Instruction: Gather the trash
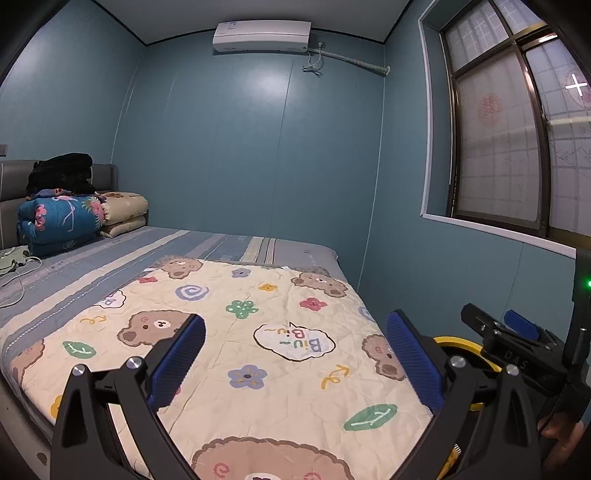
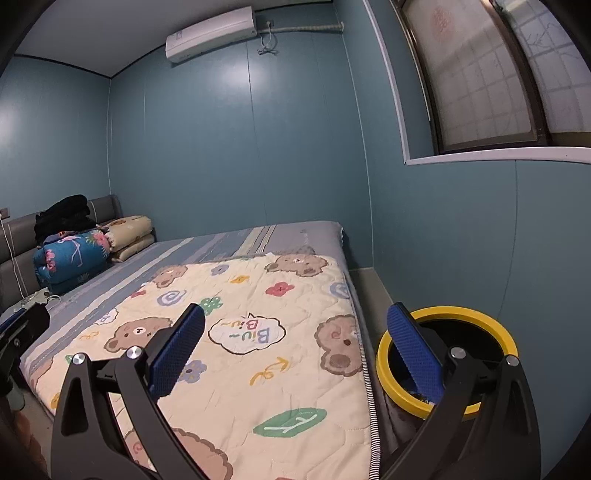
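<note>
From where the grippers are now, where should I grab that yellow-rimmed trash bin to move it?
Grip the yellow rim from above, one finger inside and one outside. The trash bin stands upright on the floor beside the bed, mouth open upward, probably too wide to span.

The left tool (image 1: 295, 354) and right tool (image 2: 295, 350) have matt black plastic arms, blue rubbery pads (image 2: 177, 350) with a fine ribbed texture, and shiny metal screws (image 2: 135, 352). The bear-print quilt (image 1: 258, 332) is soft, stitched cream cloth, slightly creased, over a striped cloth bedsheet (image 1: 110, 254). Beside the bed, the bin rim (image 2: 450, 314) is smooth glossy yellow plastic. The wall panels (image 1: 240, 147) are smooth blue with a soft sheen. The air conditioner (image 1: 262, 35) is white plastic. The window panes (image 1: 495, 147) look frosted.
</note>
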Demonstrator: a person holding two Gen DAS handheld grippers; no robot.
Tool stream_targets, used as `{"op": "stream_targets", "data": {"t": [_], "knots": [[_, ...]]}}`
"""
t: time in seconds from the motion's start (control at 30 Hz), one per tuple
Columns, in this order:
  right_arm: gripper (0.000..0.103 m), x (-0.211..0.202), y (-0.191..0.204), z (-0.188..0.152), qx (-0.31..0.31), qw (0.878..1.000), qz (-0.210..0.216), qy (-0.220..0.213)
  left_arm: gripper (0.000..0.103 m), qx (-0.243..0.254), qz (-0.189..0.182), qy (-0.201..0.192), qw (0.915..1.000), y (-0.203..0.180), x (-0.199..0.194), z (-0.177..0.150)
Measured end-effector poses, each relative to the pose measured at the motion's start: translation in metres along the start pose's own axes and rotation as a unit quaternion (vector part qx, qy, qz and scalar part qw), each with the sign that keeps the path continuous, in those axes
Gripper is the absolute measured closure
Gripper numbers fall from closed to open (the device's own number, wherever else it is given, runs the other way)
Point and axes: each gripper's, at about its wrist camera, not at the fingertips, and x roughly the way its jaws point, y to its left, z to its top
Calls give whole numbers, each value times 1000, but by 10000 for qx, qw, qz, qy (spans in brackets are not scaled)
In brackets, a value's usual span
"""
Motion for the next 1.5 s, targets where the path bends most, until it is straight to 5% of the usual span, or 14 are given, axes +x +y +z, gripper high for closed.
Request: {"op": "stream_targets", "data": {"t": [1.5], "knots": [[8, -1, 1, -12, 82, 9998, -141, -131, 8, -82, -113, 31, 9999, 2, 0, -5]]}}
